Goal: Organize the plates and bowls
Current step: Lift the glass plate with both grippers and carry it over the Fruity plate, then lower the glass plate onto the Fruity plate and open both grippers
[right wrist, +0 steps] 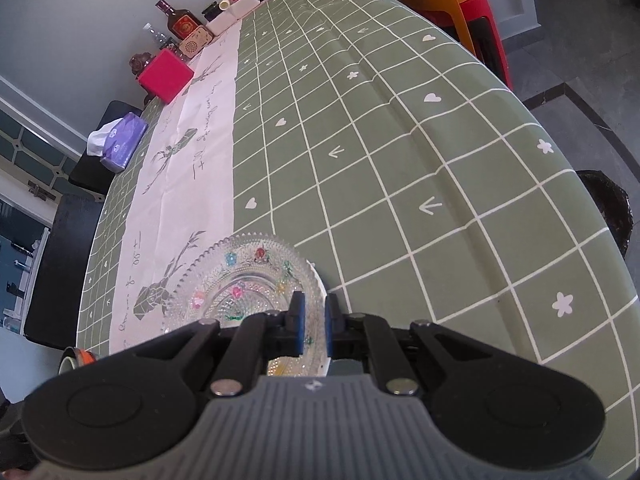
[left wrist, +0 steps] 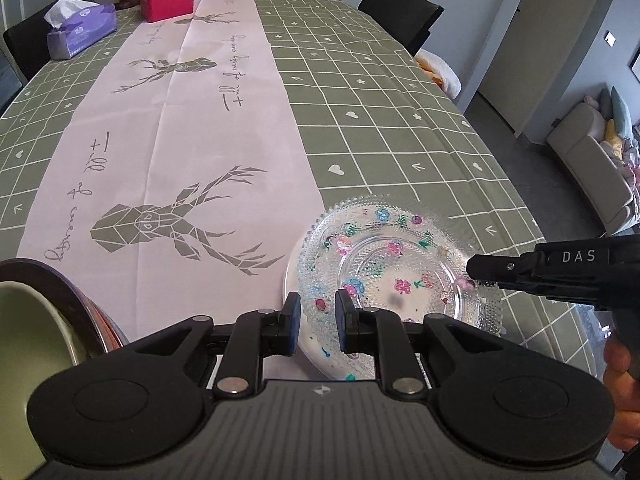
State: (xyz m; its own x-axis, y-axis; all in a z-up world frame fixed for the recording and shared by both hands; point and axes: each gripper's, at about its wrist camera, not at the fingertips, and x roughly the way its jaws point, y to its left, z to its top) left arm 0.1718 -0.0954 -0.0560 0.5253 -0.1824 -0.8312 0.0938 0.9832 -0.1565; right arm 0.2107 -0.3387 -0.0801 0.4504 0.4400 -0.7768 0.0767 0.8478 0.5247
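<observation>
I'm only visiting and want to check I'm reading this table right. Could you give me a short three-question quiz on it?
1. True or false: the glass plate is plain, with nothing painted on it.
2. Pick one: the right gripper is A) wide open and touching nothing, B) shut on the plate's rim, C) out of sight in both views.
3. Fill in: the pale runner down the table is printed with ____ heads.

Key: 1 false, as it has coloured flowers; 2 B; 3 deer.
</observation>
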